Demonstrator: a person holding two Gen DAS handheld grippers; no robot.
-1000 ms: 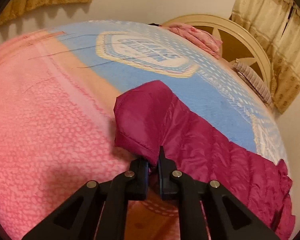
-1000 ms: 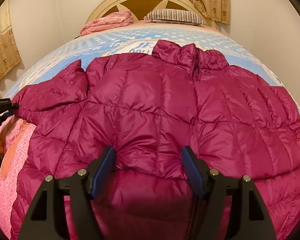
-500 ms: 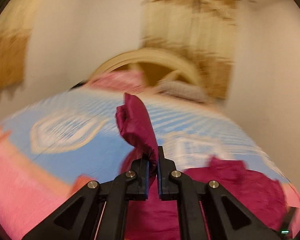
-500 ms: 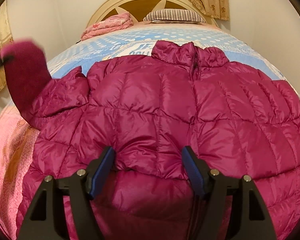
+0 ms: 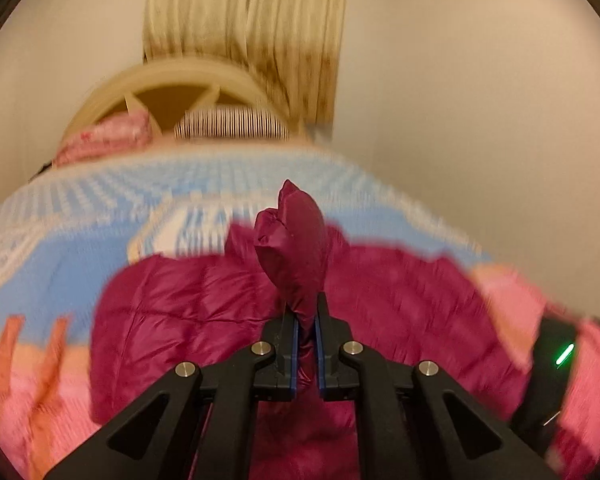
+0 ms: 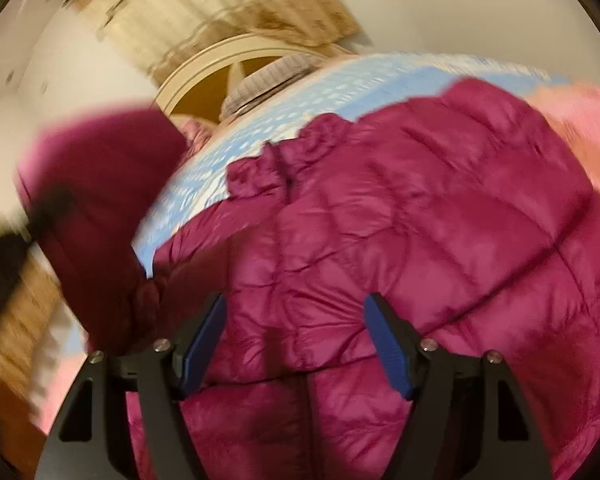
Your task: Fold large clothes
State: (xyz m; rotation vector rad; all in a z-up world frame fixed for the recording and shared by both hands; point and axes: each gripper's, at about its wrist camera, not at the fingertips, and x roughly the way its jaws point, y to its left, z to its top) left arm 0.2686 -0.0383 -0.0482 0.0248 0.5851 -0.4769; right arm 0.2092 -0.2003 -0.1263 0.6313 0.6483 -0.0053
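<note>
Now the left gripper [image 5: 305,326] pinches the magenta quilted puffer jacket's sleeve [image 5: 294,240] aloft; the right gripper [image 6: 296,340] gapes wide over the jacket [image 6: 420,216].

left gripper [image 5: 304,312]: clamped tight on the jacket sleeve [image 5: 296,240], cuff poking straight up
jacket [image 5: 220,320]: magenta puffer, spread on the bed below
bedspread [image 5: 72,248]: blue and white, pink nearer the camera
background: headboard [image 5: 168,88], striped pillow [image 5: 232,126], curtain [image 5: 244,12], all kinda blurry
</note>
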